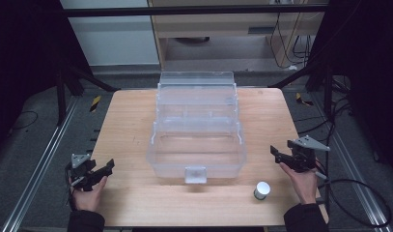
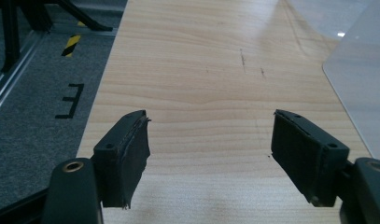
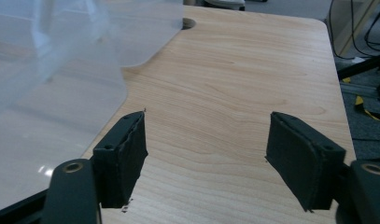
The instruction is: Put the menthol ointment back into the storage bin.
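A clear plastic tiered box [image 1: 196, 123] stands open in the middle of the wooden table [image 1: 126, 130], its trays stepped back and a latch at its front. A small white-capped cylinder [image 1: 261, 190] stands upright near the front right. My left gripper [image 1: 108, 166] hovers at the table's front left, held by a hand, open with nothing between its jaws [image 2: 208, 154]. My right gripper [image 1: 276, 154] is at the right edge, also open and empty [image 3: 206, 158]. The box's clear wall [image 3: 52, 84] lies to the left of the right gripper and shows at the right edge [image 2: 365, 79] in the left gripper view.
Grey floor with metal rails [image 1: 39, 159] flanks the table on both sides. Cables [image 1: 358, 193] trail on the floor at the right. Black frame legs [image 1: 83, 77] stand behind the table. Bare wood lies in front of the box and to its left and right.
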Demonstrator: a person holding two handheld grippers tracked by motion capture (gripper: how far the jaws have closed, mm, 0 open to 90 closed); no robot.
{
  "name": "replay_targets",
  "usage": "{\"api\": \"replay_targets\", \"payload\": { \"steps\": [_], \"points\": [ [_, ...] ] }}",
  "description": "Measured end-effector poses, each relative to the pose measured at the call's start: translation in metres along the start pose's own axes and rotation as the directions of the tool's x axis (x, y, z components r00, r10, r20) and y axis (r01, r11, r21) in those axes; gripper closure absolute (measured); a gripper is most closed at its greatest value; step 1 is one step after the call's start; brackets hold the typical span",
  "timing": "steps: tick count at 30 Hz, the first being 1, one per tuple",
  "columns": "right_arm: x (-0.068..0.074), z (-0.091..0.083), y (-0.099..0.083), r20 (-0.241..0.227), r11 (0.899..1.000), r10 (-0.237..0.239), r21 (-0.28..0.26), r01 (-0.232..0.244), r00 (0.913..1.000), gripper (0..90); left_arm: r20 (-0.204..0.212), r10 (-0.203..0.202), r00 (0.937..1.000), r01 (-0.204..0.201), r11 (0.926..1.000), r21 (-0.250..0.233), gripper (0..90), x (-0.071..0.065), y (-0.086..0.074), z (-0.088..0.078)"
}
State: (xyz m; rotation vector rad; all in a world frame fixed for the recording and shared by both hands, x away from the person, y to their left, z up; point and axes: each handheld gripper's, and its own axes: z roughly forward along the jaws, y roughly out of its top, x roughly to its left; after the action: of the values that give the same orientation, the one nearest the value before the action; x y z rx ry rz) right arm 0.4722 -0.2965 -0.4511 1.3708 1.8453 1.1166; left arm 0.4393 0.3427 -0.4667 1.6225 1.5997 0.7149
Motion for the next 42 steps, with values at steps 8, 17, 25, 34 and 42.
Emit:
{"api": "replay_targets", "payload": {
  "steps": [8,17,25,34,42],
  "points": [
    [0.003,-0.016,0.017,-0.068,0.996,-0.085,0.035,0.087,0.9941,30.7,0.016,0.038,0.9991,-0.039,0.9990,0.022,27.5,-0.003,-0.002,0.004],
    [0.010,-0.034,0.043,-0.196,0.969,-0.204,0.100,0.227,0.9590,30.7,0.025,0.068,0.9974,-0.069,0.9963,0.051,27.1,-0.004,-0.004,0.009],
    [0.024,-0.035,0.061,-0.304,0.912,-0.311,0.171,0.373,0.9005,29.3,0.029,0.085,0.9960,-0.087,0.9947,0.056,26.6,-0.005,-0.004,0.010],
    [0.037,-0.039,0.076,-0.420,0.853,-0.372,0.199,0.483,0.8280,27.6,0.036,0.095,0.9948,-0.097,0.9932,0.064,26.3,-0.006,-0.004,0.011],
    [0.048,-0.042,0.079,-0.528,0.789,-0.407,0.208,0.578,0.7451,28.4,0.037,0.108,0.9935,-0.110,0.9915,0.069,26.2,-0.008,-0.004,0.012]
  ]
}}
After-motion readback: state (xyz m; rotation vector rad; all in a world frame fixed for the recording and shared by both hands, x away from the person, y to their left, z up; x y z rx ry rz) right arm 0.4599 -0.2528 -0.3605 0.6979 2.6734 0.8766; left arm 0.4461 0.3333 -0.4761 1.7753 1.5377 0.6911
